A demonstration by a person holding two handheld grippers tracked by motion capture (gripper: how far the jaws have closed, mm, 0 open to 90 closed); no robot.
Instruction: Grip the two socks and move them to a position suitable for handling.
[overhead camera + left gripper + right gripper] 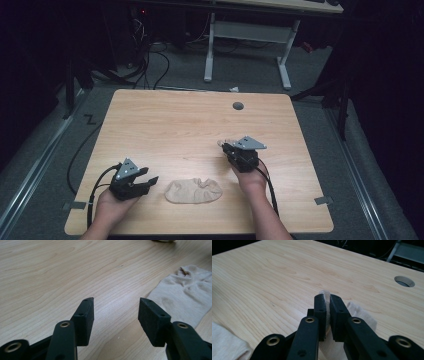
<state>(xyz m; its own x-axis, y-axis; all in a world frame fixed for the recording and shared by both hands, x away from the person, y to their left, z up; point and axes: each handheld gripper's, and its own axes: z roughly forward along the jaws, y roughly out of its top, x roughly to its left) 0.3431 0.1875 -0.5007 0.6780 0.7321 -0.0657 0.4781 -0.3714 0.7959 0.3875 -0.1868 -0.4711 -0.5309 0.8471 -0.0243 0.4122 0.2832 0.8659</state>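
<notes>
Light wooden table (180, 125) with rounded corners is standing on a grey floor (45, 165). A round cable hole (238, 106) is sitting near the table's far edge, right of centre. A beige sock (193, 191) is lying flat and rumpled on the near part of the top, close to the front edge. Small grey tabs (324, 200), possibly tape, are showing at both near corners.

Both grippers are matte black with two flat, blocky jaws on hinged arms, brass-ringed rivets at the pivots and small screw holes along the pad edges. The left gripper (134, 182), lower left, and the right gripper (227, 146), right of centre, each carry a grey three-cornered plate and trail a black cable. The forearms are bare, without sleeves.
</notes>
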